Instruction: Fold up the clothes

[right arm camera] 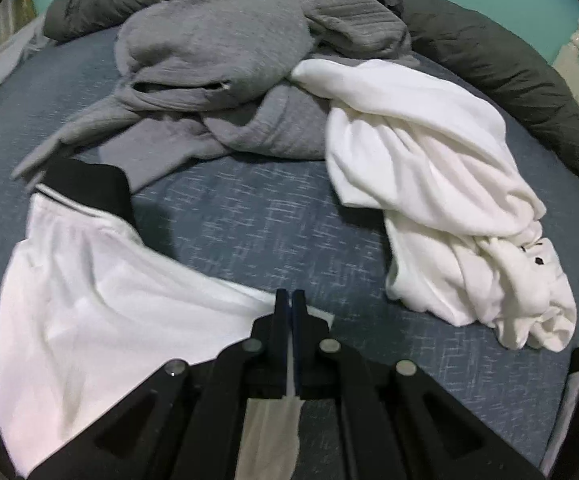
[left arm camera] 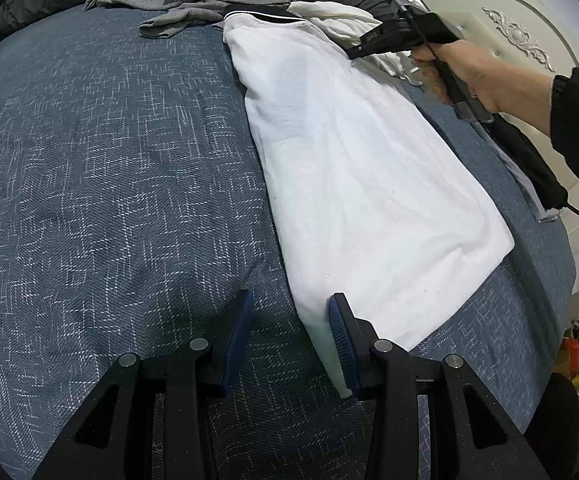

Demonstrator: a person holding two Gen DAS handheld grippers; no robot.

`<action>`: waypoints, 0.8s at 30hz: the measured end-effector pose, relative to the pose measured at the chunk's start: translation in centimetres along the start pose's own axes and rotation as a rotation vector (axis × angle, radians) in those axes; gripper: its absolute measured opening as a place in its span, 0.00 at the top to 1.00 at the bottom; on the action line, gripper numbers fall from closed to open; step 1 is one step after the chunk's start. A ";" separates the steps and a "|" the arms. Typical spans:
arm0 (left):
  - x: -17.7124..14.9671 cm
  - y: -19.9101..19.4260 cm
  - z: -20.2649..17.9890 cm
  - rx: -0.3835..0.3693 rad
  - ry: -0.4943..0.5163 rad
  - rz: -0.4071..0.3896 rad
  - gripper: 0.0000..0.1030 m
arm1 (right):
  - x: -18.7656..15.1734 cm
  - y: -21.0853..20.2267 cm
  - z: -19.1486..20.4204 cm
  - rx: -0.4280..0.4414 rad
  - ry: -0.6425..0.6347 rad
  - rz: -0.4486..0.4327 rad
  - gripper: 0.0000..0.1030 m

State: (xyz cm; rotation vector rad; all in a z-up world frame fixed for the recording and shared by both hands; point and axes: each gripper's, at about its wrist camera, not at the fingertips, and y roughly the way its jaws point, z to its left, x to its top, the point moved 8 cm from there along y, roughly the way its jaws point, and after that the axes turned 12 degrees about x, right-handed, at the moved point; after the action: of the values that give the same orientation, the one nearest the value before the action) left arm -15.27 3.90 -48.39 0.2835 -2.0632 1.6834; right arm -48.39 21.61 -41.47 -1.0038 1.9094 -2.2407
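Left gripper [left arm camera: 291, 320] fingers spread apart over blue bedspread [left arm camera: 109, 200], gripping nothing, folded white garment [left arm camera: 361, 184] at its 1 o'clock, right gripper [right arm camera: 290, 300] clenched on that garment's edge, grey clothes [right arm camera: 217, 60] piled at 12 o'clock
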 end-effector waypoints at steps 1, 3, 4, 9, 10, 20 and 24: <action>-0.2 -0.1 -0.1 0.000 -0.001 0.000 0.59 | 0.0 0.3 -0.1 -0.019 -0.001 0.002 1.00; -0.5 -0.3 -0.4 0.001 -0.002 0.000 0.59 | -0.1 0.8 -0.4 -0.057 -0.002 0.002 1.00; -0.4 -0.2 -0.5 0.001 -0.001 0.000 0.59 | 0.0 0.9 -0.5 -0.069 0.003 -0.005 1.00; -0.2 -0.1 -0.5 -0.002 -0.002 0.003 0.59 | 0.1 1.0 -0.8 -0.077 0.000 0.002 1.00; 0.0 0.0 -0.4 -0.002 -0.001 0.003 0.59 | 0.1 0.9 -1.1 -0.080 0.007 0.002 1.00; 1.1 0.5 -0.2 0.002 -0.006 0.006 0.58 | -3.0 -5.0 -3.0 0.136 0.176 -0.107 0.71; 1.3 0.8 -0.6 0.006 -0.010 0.006 0.57 | -5.3 -5.2 -2.2 0.196 0.193 -0.081 0.71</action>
State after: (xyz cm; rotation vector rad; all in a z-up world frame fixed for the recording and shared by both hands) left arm -16.63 4.79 -48.34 0.2889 -2.0687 1.6947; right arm -43.34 27.07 -39.32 -0.8820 1.6961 -2.5965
